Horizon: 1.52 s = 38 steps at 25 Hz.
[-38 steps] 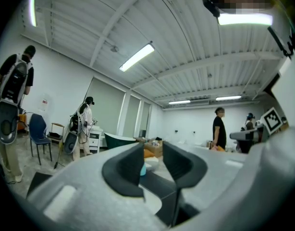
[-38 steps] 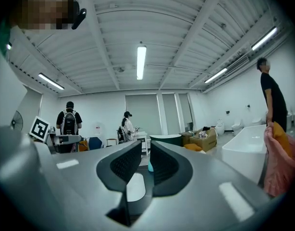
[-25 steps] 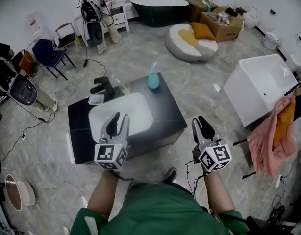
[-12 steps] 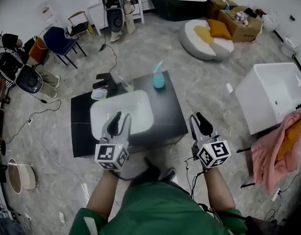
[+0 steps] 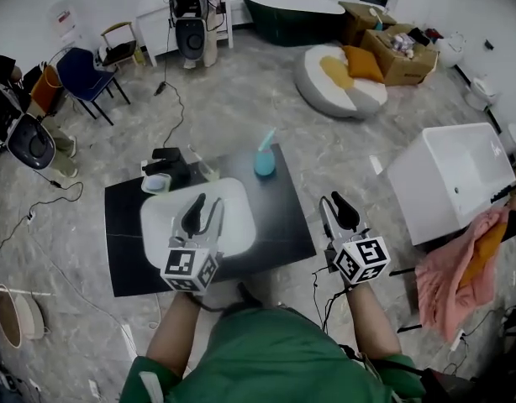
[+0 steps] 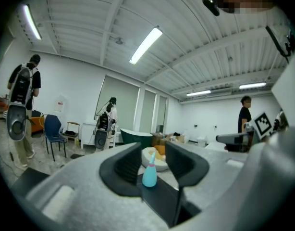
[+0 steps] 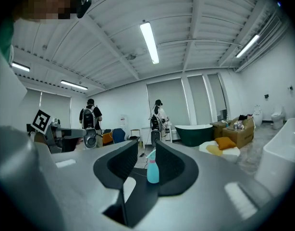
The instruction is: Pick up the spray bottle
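The light-blue spray bottle (image 5: 264, 155) stands upright at the far edge of the black counter (image 5: 279, 217). It shows far ahead in the left gripper view (image 6: 149, 171) and the right gripper view (image 7: 153, 168), framed by each gripper's jaws. My left gripper (image 5: 202, 206) hovers over the white sink basin (image 5: 161, 221); its jaws are opening and hold nothing. My right gripper (image 5: 334, 207) hangs off the counter's right front corner, open and empty. Both are well short of the bottle.
A black faucet (image 5: 166, 159) and a small dish (image 5: 155, 183) sit at the basin's far left. A white tub (image 5: 455, 179) and pink cloth (image 5: 460, 263) are on the right. A round cushion (image 5: 340, 78), a dark bathtub (image 5: 292, 11) and chairs (image 5: 81, 78) lie beyond. People stand in the background.
The person has stepped toward the counter, carrying both grippers forward. The left gripper now reaches further over the basin, and the right gripper is nearer the counter's right corner.
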### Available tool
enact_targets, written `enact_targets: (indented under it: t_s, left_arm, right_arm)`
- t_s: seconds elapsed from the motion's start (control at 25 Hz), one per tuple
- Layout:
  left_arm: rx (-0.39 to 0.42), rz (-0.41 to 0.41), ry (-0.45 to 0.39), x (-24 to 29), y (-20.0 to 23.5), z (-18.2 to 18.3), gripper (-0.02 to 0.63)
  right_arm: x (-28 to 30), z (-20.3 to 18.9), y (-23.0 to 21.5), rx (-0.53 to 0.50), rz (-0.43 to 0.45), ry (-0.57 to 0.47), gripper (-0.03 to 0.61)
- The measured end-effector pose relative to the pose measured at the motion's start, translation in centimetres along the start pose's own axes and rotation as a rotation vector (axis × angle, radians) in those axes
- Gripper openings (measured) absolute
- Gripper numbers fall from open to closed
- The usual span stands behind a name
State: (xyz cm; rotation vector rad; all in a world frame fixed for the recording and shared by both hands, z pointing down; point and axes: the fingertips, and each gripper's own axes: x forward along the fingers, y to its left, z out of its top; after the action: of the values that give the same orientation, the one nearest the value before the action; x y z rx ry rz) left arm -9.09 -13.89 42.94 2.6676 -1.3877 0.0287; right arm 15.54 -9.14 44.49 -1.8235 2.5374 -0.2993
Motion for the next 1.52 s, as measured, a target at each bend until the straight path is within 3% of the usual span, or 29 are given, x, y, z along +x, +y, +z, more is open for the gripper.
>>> enact_targets:
  t_s: [0.32,0.88,1.32,1.52]
  left_arm:
    - [-0.04,-0.007,0.047,4.2,5.0,-1.8,0.155]
    - [-0.063,0.084,0.126,9.9,6.7,-5.1,0.155]
    - [-0.108,0.121,0.196,12.7,7.7,-9.1,0.155]
    - [-0.137,0.156,0.238,12.6,8.9,-11.5,0.155]
  right_arm:
    - [8.4,-1.2,-1.2,-0.003,-0.002,0.075,0.1]
    - [19.9,-5.9,-4.3,0.008,0.172,0.192,0.106]
    - [26.0,-10.5,-6.2,0.007,0.218,0.258,0.106]
    - [29.3,-13.0,-6.3,-0.039,0.248,0.279,0.123]
